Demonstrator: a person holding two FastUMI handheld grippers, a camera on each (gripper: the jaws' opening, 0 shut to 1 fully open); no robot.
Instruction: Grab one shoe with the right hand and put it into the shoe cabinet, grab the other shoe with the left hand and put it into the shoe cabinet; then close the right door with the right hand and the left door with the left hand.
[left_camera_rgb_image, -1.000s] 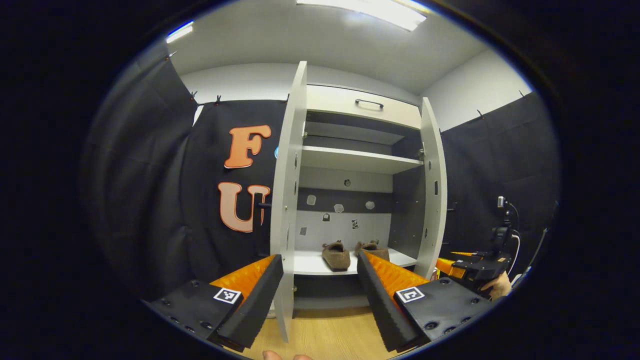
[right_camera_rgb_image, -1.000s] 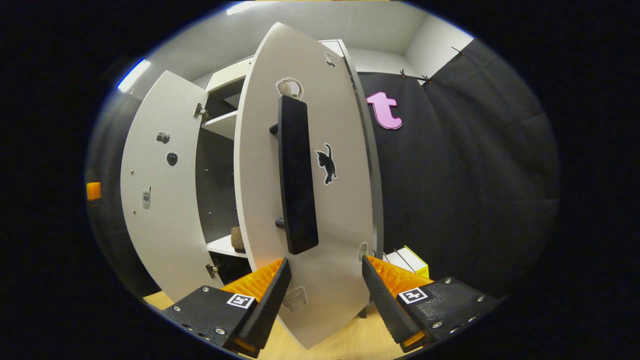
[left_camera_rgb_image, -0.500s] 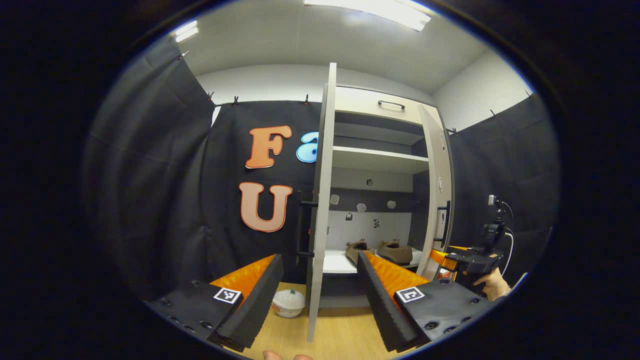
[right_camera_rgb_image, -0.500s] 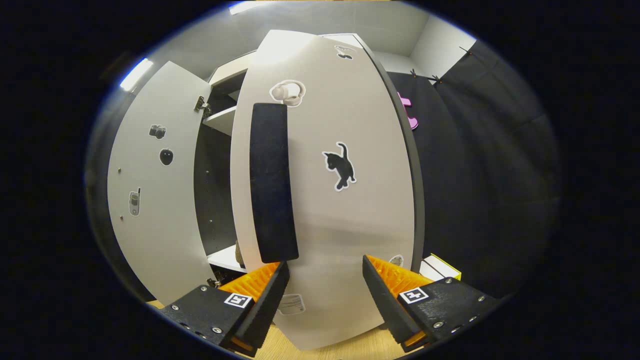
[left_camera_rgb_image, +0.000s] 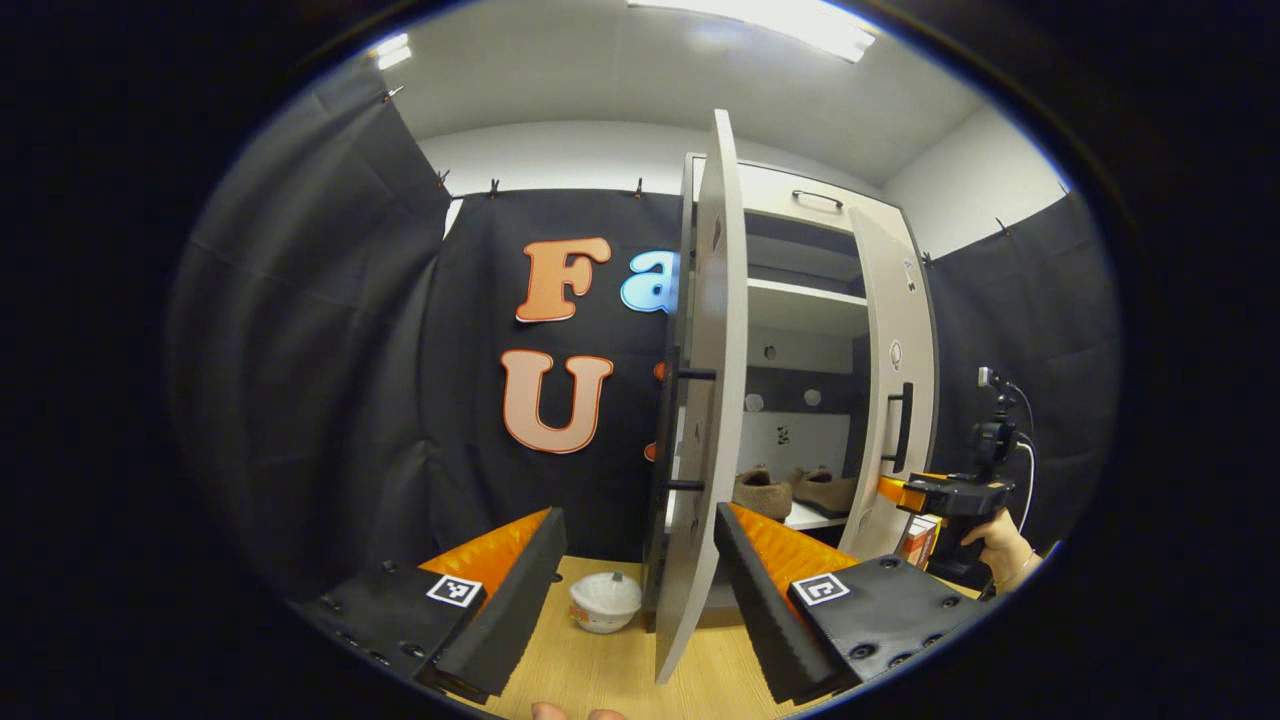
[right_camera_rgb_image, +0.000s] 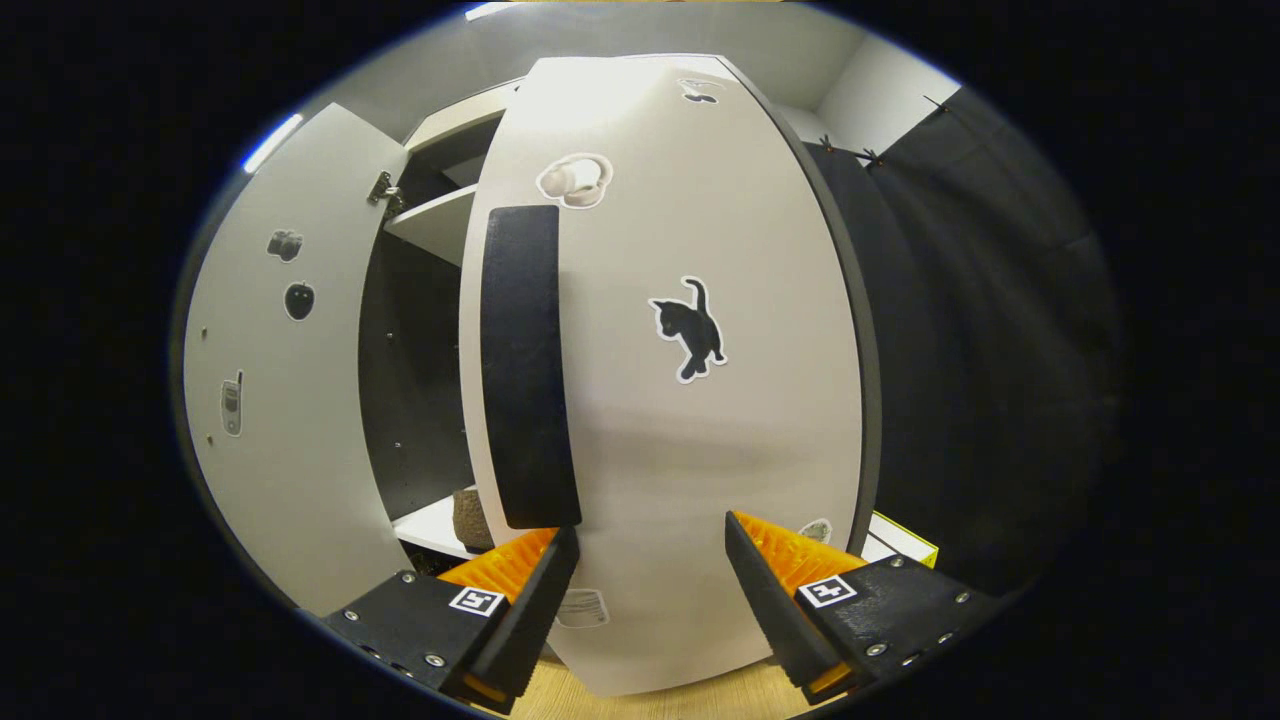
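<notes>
Just ahead of the gaping right claw (right_camera_rgb_image: 650, 560) stands the right door (right_camera_rgb_image: 690, 440).

A tall shoe cabinet (left_camera_rgb_image: 800, 200) of smooth, matt pale-grey laminated board, its inner side walls a darker matt grey. The right door (right_camera_rgb_image: 690, 450) has a flat matt face with small glossy paper-like stickers and a long black handle (right_camera_rgb_image: 525, 370) with a dull, slightly grainy finish. The left door (left_camera_rgb_image: 705, 420) shows the same smooth matt board. On the lower shelf (left_camera_rgb_image: 815, 517) lie two brown slippers (left_camera_rgb_image: 795, 490) of soft, fuzzy suede-like cloth. The floor (left_camera_rgb_image: 600, 670) is light wood-grain laminate with a faint sheen. A small white bowl (left_camera_rgb_image: 605, 602) on it looks like smooth plastic. The booth wall (left_camera_rgb_image: 330, 380) is matt black cloth, loosely creased.
</notes>
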